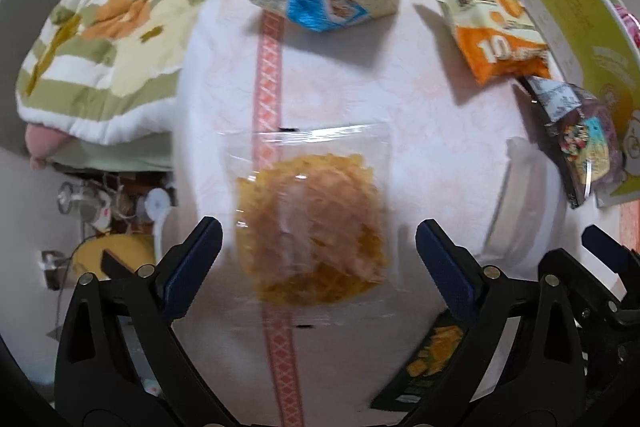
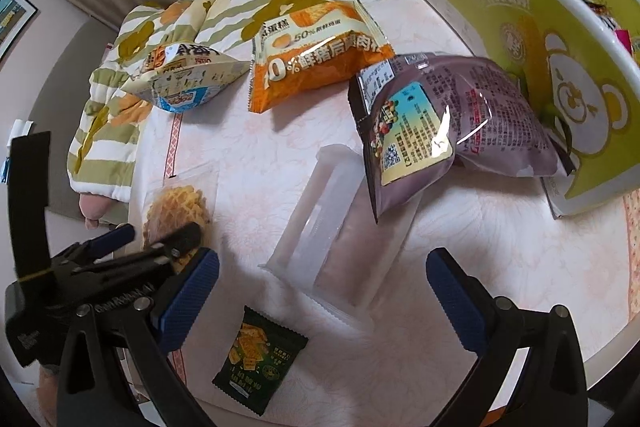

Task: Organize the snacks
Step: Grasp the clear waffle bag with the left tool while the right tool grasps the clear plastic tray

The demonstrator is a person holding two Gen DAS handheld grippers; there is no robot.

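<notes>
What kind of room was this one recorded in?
Most likely a bedroom at home: a floral striped quilt lies bunched behind the cloth-covered table, and snack packs such as the orange one are scattered across it.

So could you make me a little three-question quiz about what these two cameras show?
1. True or false: the left gripper is shut on the clear waffle-snack bag.
2. Which packet lies nearest the right gripper? A) orange packet B) dark green packet C) purple bag
3. What leans against the yellow-green box?

Key: 1 false, its jaws are open; 2 B; 3 the purple bag.
</notes>
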